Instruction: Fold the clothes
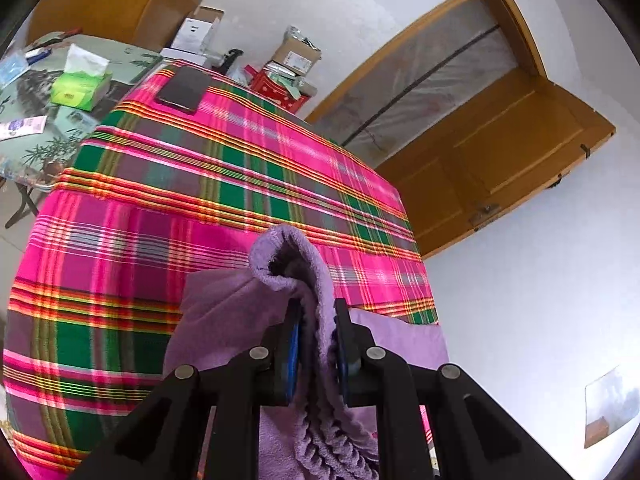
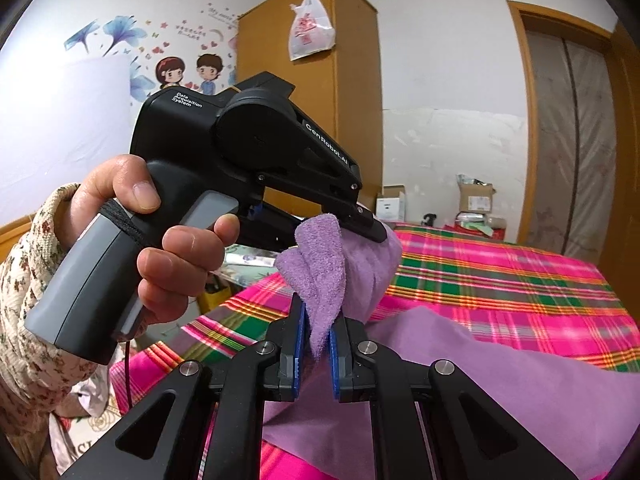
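A purple fleece garment (image 1: 224, 312) hangs lifted over the pink and green plaid bed cover (image 1: 168, 168). My left gripper (image 1: 317, 312) is shut on a bunched fold of the purple garment, which loops above the blue pads. In the right wrist view my right gripper (image 2: 318, 320) is shut on another purple corner (image 2: 320, 276) of the same garment. Just beyond it the left gripper (image 2: 372, 232) pinches the cloth, held by a person's hand (image 2: 168, 248) in a floral sleeve. The rest of the garment (image 2: 500, 380) drapes down to the right onto the plaid cover (image 2: 520, 280).
A dark flat phone-like object (image 1: 182, 90) lies at the bed's far end. Beyond it stands a table (image 1: 36, 128) with a green tissue box (image 1: 80, 88). Cardboard boxes (image 1: 294, 60) are stacked by the wall. A wooden door (image 1: 480, 152) and a wardrobe (image 2: 320, 80) border the room.
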A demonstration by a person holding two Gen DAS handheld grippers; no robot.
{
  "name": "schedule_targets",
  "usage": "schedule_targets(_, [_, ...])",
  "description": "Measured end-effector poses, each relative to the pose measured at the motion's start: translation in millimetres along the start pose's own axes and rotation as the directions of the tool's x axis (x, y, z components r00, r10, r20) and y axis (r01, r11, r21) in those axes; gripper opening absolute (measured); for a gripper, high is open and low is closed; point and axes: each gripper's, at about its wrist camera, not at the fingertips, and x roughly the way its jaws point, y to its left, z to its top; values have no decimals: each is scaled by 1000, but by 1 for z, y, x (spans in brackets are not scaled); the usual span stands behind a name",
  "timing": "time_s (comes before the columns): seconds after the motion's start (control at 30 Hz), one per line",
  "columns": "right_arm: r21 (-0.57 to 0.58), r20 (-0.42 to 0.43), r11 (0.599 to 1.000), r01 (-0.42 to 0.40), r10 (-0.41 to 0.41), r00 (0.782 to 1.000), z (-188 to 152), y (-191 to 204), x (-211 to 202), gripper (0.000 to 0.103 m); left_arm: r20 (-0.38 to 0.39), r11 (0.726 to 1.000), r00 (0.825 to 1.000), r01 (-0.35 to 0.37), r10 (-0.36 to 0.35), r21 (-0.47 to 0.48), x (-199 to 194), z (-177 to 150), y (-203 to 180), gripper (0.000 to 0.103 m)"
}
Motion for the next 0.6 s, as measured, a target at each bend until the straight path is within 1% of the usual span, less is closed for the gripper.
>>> schedule_targets(0.6, [70,7,994,79,-80,997,-13,-45,-23,11,-66,999,998,4,-1,54,44,-6,-47,17])
